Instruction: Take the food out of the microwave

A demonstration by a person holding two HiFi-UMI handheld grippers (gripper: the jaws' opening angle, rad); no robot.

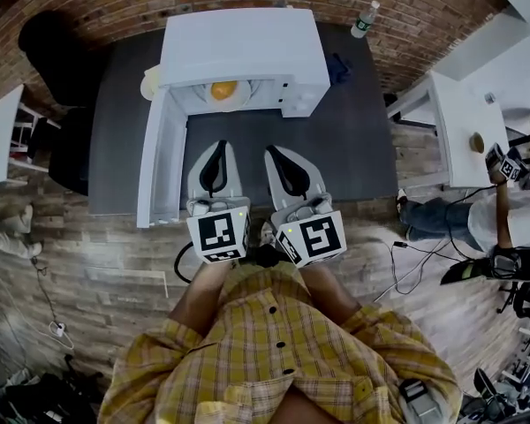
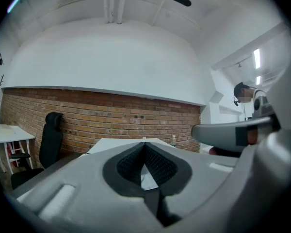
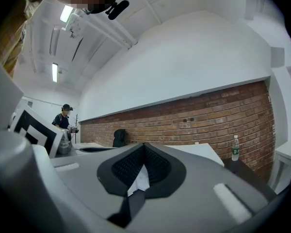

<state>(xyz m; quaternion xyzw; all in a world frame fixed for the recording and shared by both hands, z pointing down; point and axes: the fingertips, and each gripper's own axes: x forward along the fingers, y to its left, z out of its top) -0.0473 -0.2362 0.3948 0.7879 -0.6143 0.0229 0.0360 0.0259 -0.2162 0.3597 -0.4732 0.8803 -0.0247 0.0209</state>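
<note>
A white microwave (image 1: 243, 47) stands at the back of a dark table (image 1: 353, 148), its door (image 1: 159, 162) swung open to the left. Inside, an orange piece of food (image 1: 222, 89) lies on a pale plate (image 1: 240, 102). My left gripper (image 1: 218, 146) and right gripper (image 1: 271, 153) hover side by side over the table's front part, pointing at the microwave's mouth and well short of it. Both are shut with nothing between the jaws. The left gripper view shows the left gripper (image 2: 144, 144) with the microwave top (image 2: 131, 144) just past its tips. The right gripper (image 3: 144, 145) looks the same in its own view.
A blue object (image 1: 338, 67) lies right of the microwave, a pale one (image 1: 149, 82) at its left. Water bottles (image 1: 364, 18) stand by the brick wall. A black chair (image 1: 49, 51) stands at the left, and a white table (image 1: 459, 126) with another person (image 1: 477, 219) beside it at the right.
</note>
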